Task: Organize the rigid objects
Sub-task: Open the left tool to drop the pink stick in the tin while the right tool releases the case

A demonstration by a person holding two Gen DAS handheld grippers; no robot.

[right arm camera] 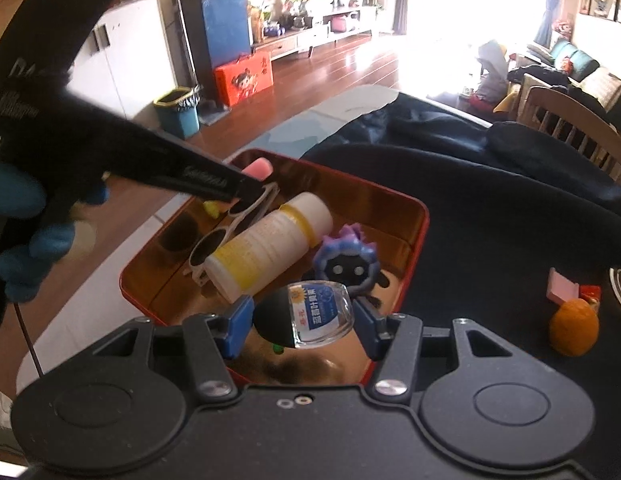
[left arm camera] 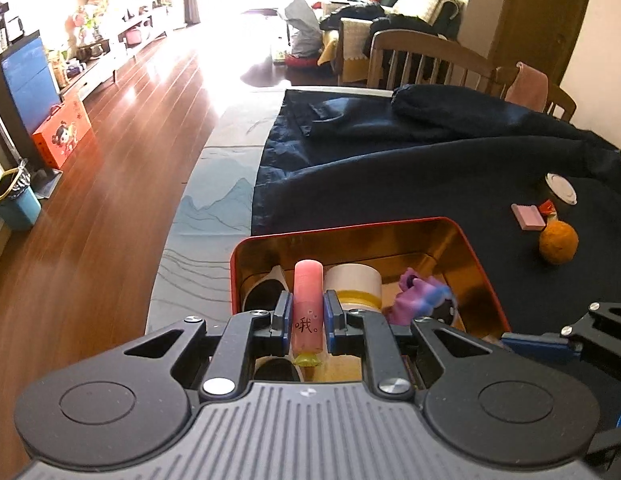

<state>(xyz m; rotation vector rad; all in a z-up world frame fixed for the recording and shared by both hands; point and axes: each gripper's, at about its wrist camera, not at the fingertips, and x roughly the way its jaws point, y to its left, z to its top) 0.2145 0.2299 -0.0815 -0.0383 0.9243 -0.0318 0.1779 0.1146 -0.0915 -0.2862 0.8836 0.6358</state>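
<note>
A red tin box (left arm camera: 480, 264) (right arm camera: 420, 216) with a gold inside sits on the dark cloth. My left gripper (left arm camera: 308, 312) is shut on a pink tube (left arm camera: 307, 304) with a yellow end, held above the box's near left part. My right gripper (right arm camera: 302, 322) is shut on a small clear bottle (right arm camera: 318, 314) with a black cap and blue label, over the box's near edge. In the box lie a white and yellow bottle (right arm camera: 270, 246) (left arm camera: 352, 286), white sunglasses (right arm camera: 214, 240) and a purple toy figure (right arm camera: 346, 262) (left arm camera: 420, 298).
An orange (left arm camera: 558, 242) (right arm camera: 574, 326), a pink block (left arm camera: 528, 216) (right arm camera: 562, 290), a small red packet (left arm camera: 547, 207) and a white round lid (left arm camera: 561, 188) lie on the cloth right of the box. A blue-gloved hand (right arm camera: 26, 240) holds the left gripper. Wooden chairs (left arm camera: 426, 60) stand behind the table.
</note>
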